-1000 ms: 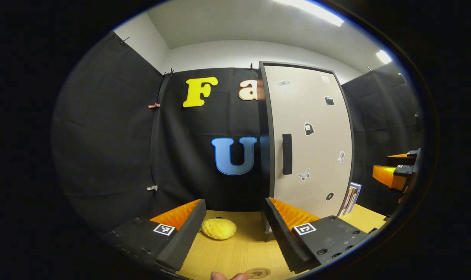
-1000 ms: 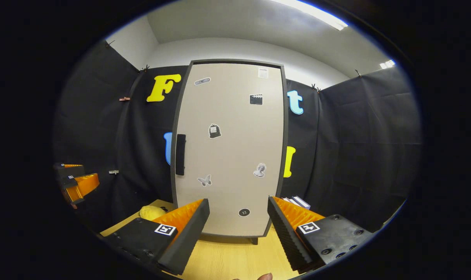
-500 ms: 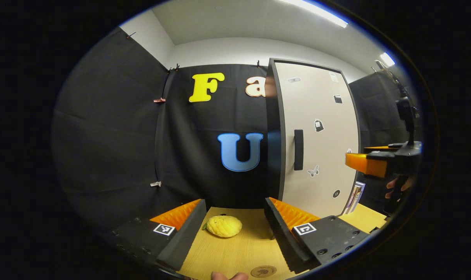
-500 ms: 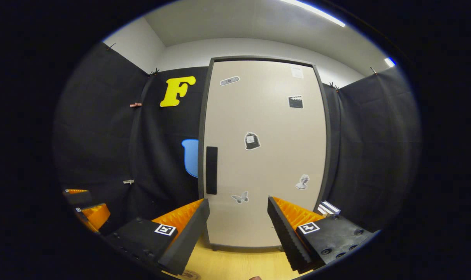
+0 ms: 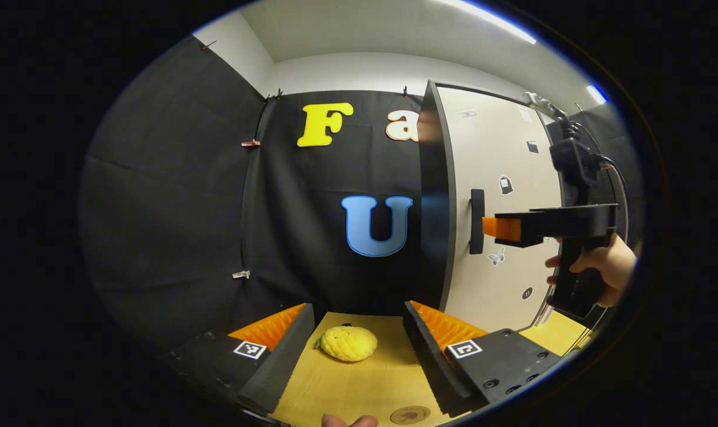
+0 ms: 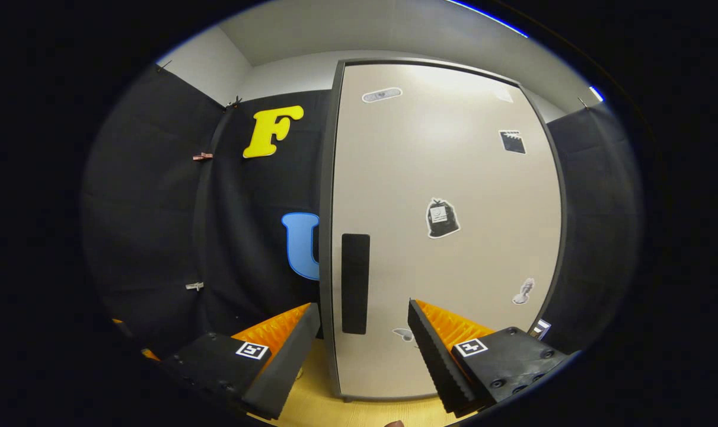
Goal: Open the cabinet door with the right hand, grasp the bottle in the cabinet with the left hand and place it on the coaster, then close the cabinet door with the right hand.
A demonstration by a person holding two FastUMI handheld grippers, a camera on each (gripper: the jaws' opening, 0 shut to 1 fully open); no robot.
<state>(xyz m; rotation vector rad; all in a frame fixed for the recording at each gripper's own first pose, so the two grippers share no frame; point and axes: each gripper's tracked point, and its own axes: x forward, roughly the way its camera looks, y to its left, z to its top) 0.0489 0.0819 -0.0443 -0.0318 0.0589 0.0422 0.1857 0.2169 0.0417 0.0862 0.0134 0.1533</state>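
The right gripper [image 6: 363,350], jaws spread and empty, was aimed at the dark handle [image 6: 355,283] on the left edge of the cabinet door [image 6: 447,178], which filled the centre of the right gripper view and stood shut. In the left gripper view the right gripper appeared at the right of the frame, held by a hand [image 5: 602,267], its tips just beside the handle and seemingly not yet touching. The left gripper [image 5: 359,350], jaws likewise spread and empty, hung over the wooden table [image 5: 347,385], with a yellow textured fruit [image 5: 348,343] between its fingers farther off and the coaster [image 5: 410,414] at the bottom edge. The bottle was presumably behind the closed door. Judged risks: the fingers could close beside the handle rather than around it, or slip off a shallow hold during the pull; the swinging door could also strike the left gripper if that stayed close to the door's left edge.
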